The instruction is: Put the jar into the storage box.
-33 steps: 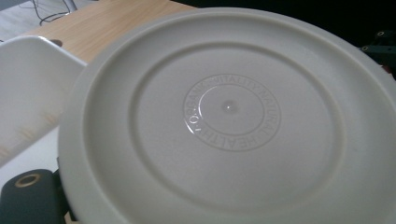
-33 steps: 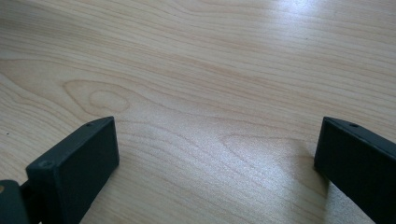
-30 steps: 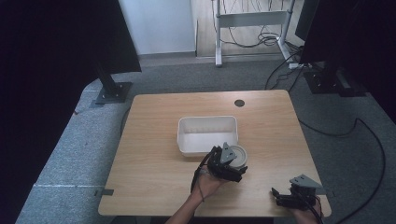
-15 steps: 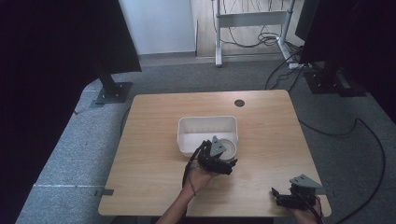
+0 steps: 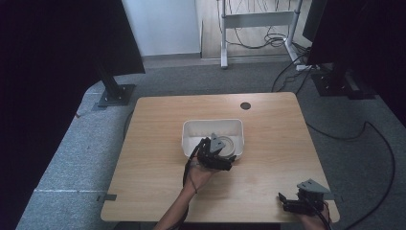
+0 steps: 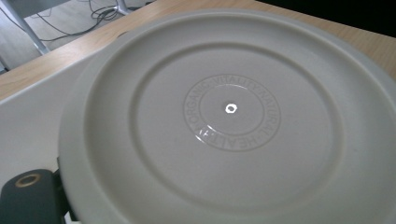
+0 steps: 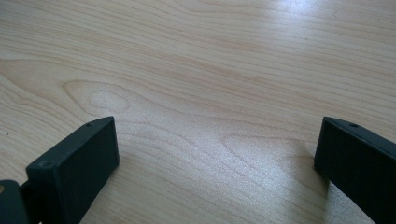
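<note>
A round white plate (image 5: 230, 143), embossed with a ring of lettering (image 6: 229, 121), hangs tilted over the near right part of a white rectangular bin (image 5: 191, 128). My left gripper (image 5: 220, 151) is shut on the plate's near rim. One black finger (image 6: 28, 198) shows under the rim at the lower left of the left gripper view; the other is hidden. My right gripper (image 5: 286, 203) rests at the table's near right corner, open, its jaws wide apart over bare wood (image 7: 215, 154).
The wooden table (image 5: 273, 139) has a dark round hole (image 5: 245, 106) near its far edge. Black stands (image 5: 115, 93) and cables (image 5: 373, 139) lie on the grey floor around the table. A white frame (image 5: 253, 28) stands behind it.
My left gripper has carried the plate left and away from me, from just in front of the bin to over it. The right gripper has stayed put.
</note>
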Action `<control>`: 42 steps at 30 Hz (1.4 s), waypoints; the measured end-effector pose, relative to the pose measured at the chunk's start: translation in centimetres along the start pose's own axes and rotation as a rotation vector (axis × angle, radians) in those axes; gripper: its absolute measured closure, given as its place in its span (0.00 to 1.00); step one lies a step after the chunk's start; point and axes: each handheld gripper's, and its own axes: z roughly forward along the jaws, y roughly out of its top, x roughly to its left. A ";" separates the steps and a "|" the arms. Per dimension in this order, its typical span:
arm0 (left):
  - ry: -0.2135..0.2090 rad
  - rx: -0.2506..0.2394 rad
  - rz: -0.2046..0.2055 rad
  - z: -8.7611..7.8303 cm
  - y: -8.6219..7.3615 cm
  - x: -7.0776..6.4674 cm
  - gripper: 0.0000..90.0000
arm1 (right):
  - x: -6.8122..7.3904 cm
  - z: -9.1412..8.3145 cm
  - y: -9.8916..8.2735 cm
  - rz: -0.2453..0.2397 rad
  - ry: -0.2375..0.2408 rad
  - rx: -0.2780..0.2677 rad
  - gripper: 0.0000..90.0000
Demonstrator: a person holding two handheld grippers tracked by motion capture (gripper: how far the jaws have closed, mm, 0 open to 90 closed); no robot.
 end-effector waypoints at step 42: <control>0.141 -0.010 -0.080 5.1 -2.2 2.9 0.11 | 0.0 0.0 0.0 0.000 0.000 -0.001 0.00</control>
